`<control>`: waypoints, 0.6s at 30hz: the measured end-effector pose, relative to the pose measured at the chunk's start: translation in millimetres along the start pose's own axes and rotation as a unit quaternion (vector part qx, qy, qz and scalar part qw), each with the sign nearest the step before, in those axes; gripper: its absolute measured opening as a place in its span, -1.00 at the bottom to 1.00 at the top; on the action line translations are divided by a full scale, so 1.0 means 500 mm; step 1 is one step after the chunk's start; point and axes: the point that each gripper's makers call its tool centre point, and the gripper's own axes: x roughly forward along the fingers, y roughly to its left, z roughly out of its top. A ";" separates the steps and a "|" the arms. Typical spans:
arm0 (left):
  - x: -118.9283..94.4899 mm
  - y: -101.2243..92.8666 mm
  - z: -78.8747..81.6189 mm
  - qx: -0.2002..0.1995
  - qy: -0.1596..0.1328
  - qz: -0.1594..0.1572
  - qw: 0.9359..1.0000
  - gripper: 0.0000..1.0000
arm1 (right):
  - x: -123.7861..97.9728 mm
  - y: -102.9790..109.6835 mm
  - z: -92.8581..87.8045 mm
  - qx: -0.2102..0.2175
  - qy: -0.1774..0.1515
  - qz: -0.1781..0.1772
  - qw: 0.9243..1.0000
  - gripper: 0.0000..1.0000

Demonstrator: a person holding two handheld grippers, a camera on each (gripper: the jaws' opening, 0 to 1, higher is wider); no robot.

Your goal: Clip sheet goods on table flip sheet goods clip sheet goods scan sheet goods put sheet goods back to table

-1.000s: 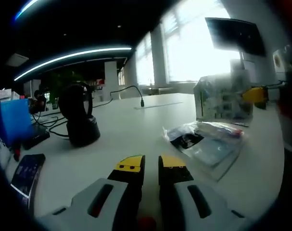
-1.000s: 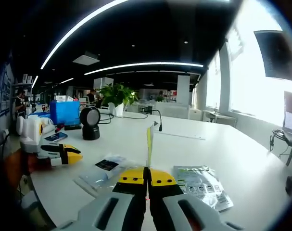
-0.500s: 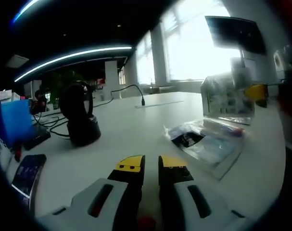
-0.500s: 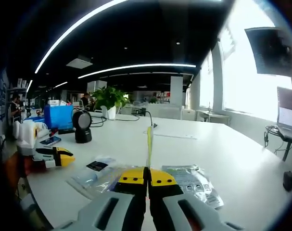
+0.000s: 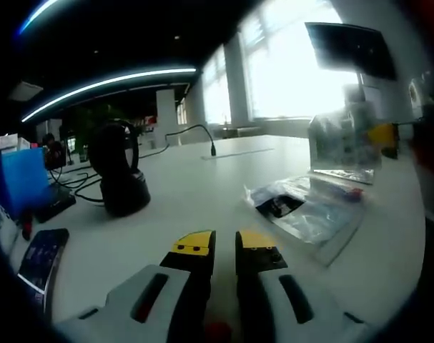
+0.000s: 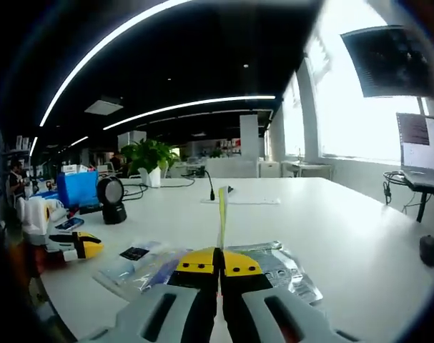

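Right gripper (image 6: pixel 219 263) pinching a thin packet (image 6: pixel 221 216) edge-on between closed jaws, holding it upright above the white table (image 6: pixel 345 236). Left gripper (image 5: pixel 224 243) hovering low over the table with jaws slightly apart, gripping nothing. Lying near it, clear bags (image 5: pixel 309 214); standing to the left, a black scanner (image 5: pixel 116 175).

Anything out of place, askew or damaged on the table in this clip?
Nothing stands out. The right gripper holds a sheet pack edge-on and upright; two more packs lie flat on the white table, and the scanner stands upright.
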 end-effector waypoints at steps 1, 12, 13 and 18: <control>0.002 0.003 0.000 0.000 0.000 0.000 1.000 -0.93 | -0.001 -0.003 0.001 0.002 -0.001 -0.002 1.000 -1.00; 0.007 0.010 0.001 0.000 -0.001 0.002 1.000 -0.93 | 0.001 -0.037 -0.021 0.077 0.008 -0.010 0.997 -1.00; 0.006 0.011 0.001 0.000 -0.002 0.002 1.000 -0.93 | 0.000 -0.039 -0.021 0.077 0.006 -0.014 0.997 -1.00; 0.008 0.015 -0.001 0.001 -0.001 0.002 1.000 -0.93 | 0.001 -0.056 -0.027 0.100 0.006 -0.023 0.995 -1.00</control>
